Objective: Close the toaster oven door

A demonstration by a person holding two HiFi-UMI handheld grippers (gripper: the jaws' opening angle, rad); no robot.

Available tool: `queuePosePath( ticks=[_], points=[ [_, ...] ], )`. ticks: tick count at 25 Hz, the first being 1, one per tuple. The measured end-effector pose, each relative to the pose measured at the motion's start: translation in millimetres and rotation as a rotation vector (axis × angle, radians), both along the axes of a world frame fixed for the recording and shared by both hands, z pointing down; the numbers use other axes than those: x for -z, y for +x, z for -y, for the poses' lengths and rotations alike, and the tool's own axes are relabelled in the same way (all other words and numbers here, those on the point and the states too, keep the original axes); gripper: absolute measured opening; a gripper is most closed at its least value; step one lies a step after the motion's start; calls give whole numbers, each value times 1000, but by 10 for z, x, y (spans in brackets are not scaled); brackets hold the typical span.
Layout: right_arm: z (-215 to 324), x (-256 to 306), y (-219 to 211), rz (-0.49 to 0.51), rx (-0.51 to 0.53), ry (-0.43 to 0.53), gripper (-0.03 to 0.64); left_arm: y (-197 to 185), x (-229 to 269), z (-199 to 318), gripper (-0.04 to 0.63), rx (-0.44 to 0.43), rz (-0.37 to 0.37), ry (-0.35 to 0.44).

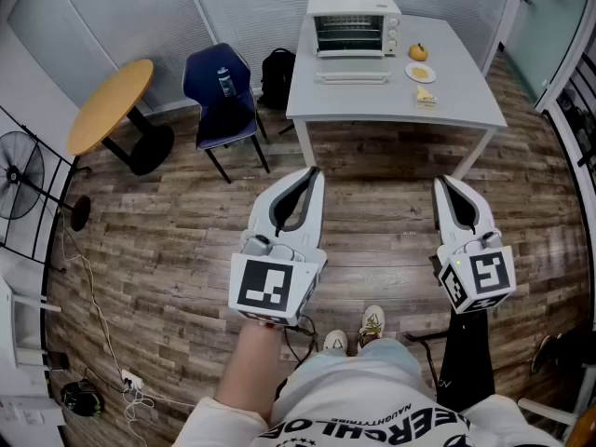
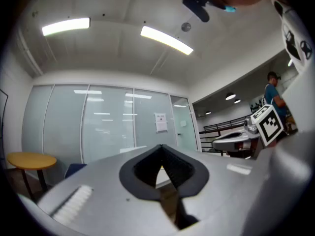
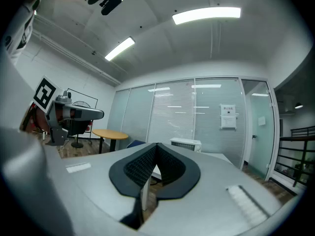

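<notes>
Left tool (image 1: 313, 177): jaws closed tip to tip with nothing between them, held low in front of the person over the wooden floor (image 1: 372, 212).
Right tool (image 1: 443, 186): also closed and empty, level with the left one on the right side.
Why held so: probably a carrying posture. Both point toward the far counter with nothing in reach to grasp.
Toaster oven (image 1: 354, 21): sits at the far left of the grey counter (image 1: 466, 101), close to the glass wall and well apart from both tools.
Door (image 1: 352, 76): dropped open, lying flat toward the near side in front of the oven mouth.
Beside it: an orange (image 1: 419, 52), a plate (image 1: 420, 73) and a small piece of food to the oven's right, clear of the door's swing.
Stage: closing has not begun, and the walk up to the counter comes first.
Next move: as I judge it, a closed tool tip goes under the door's near edge and lifts it up and away.
Risk: a hard push could slide the light oven toward the wall.
</notes>
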State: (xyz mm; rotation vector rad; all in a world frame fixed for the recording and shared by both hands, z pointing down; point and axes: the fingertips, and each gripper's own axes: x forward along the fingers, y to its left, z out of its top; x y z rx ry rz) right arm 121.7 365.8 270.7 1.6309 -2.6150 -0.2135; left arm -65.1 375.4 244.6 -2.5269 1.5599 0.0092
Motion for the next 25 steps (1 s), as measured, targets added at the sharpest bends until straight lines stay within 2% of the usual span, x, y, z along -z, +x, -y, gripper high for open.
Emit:
queuePosePath(
  ticks=[3, 11, 19, 25],
  points=[
    [-200, -62, -195, -1, -8, -26, 2, -213, -156, -155, 55, 22, -21, -74],
    [-552, -58, -471, -34, -36, -13, 2, -469, -264, -440, 55, 17, -20, -116],
    [-552, 6, -611, -77, -33, 54, 0, -499, -311, -448, 55, 33, -7, -109],
    [-322, -93, -556, -61, -22, 15, 0, -384, -321, -243, 55, 41, 7, -98]
  ],
)
